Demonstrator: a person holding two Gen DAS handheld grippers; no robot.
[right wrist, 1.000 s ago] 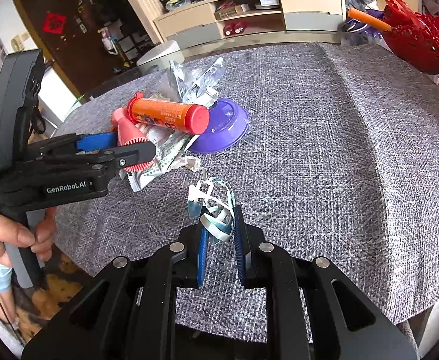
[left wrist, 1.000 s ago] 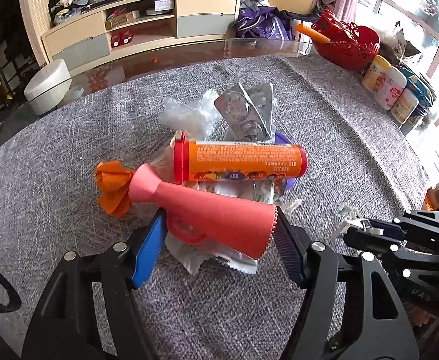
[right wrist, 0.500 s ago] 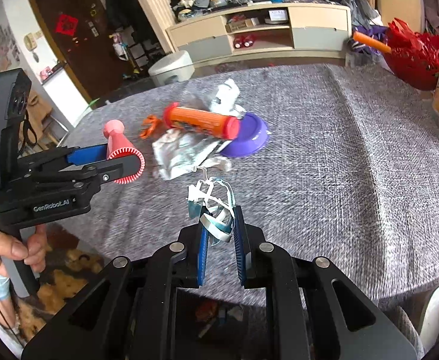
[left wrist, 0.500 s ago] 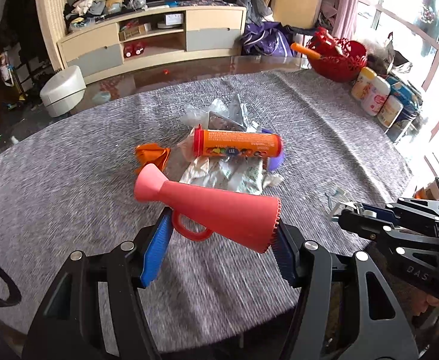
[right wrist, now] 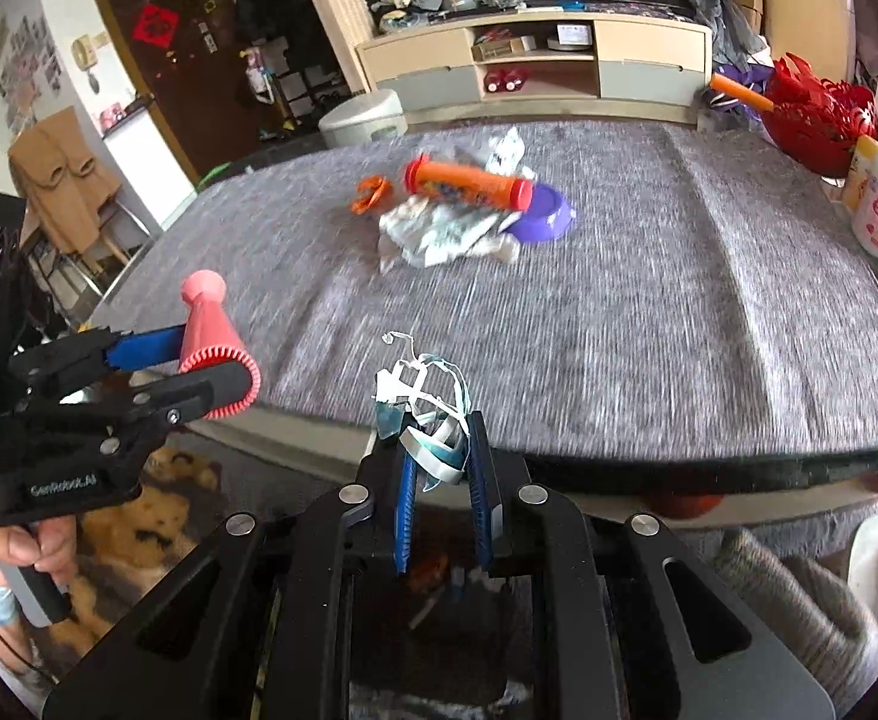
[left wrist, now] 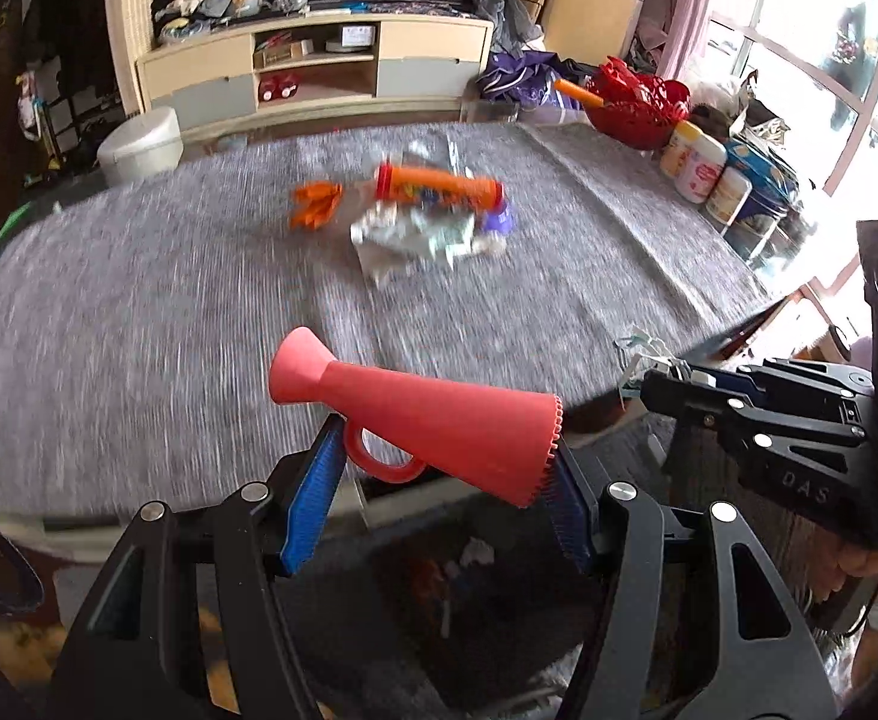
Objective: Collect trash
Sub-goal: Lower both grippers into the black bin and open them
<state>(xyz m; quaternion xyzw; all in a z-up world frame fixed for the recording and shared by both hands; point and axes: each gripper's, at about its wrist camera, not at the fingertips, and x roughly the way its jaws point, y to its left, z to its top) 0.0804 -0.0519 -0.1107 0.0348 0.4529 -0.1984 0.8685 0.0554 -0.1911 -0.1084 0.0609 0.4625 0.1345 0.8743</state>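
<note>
My left gripper (left wrist: pixel 445 474) is shut on a red toy megaphone (left wrist: pixel 433 420), held above the table's near edge; the same megaphone (right wrist: pixel 211 336) shows at the left of the right wrist view. My right gripper (right wrist: pixel 442 480) is shut on a crumpled white and blue plastic scrap (right wrist: pixel 430 414), also at the near edge. Left on the grey tablecloth (left wrist: pixel 139 312) are an orange tube (left wrist: pixel 439 186), crumpled wrappers (left wrist: pixel 415 240), an orange scrap (left wrist: pixel 316 204) and a purple bowl (right wrist: pixel 541 219).
A dark bin (left wrist: pixel 469 588) with some litter inside stands on the floor below both grippers. A red basket (left wrist: pixel 637 102) and several bottles (left wrist: pixel 700 171) line the table's right side. A person's hand (right wrist: pixel 25 546) grips the left tool's handle.
Both grippers have pulled back from the pile to the table's near edge and risen a little, each carrying its item. The bin below has come into view.
</note>
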